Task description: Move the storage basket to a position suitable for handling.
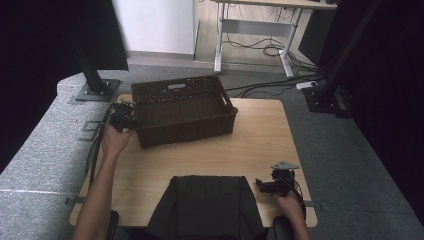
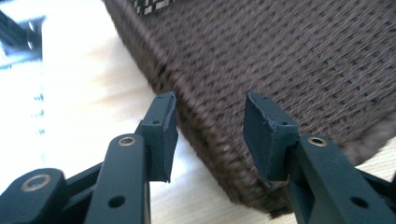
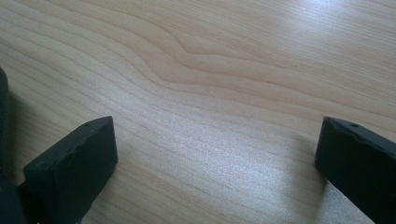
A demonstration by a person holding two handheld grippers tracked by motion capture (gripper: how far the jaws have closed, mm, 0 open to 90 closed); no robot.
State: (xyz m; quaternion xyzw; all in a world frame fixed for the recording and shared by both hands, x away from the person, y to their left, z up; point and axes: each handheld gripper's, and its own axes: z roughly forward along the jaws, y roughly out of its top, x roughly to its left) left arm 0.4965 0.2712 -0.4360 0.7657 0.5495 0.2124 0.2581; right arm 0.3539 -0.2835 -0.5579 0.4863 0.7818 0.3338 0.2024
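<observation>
Left tongs (image 2: pixel 210 135) stand partly spread astride the corner of the dark brown woven wicker basket (image 1: pixel 182 107), not yet pinching. It looks light and stiff, so the rim wall seems the best hold.

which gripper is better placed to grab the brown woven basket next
Left. The left gripper sits at the dark brown woven basket's near left corner, jaws straddling its wall without yet clamping. The right gripper is open over bare light wooden table, far from it.
</observation>
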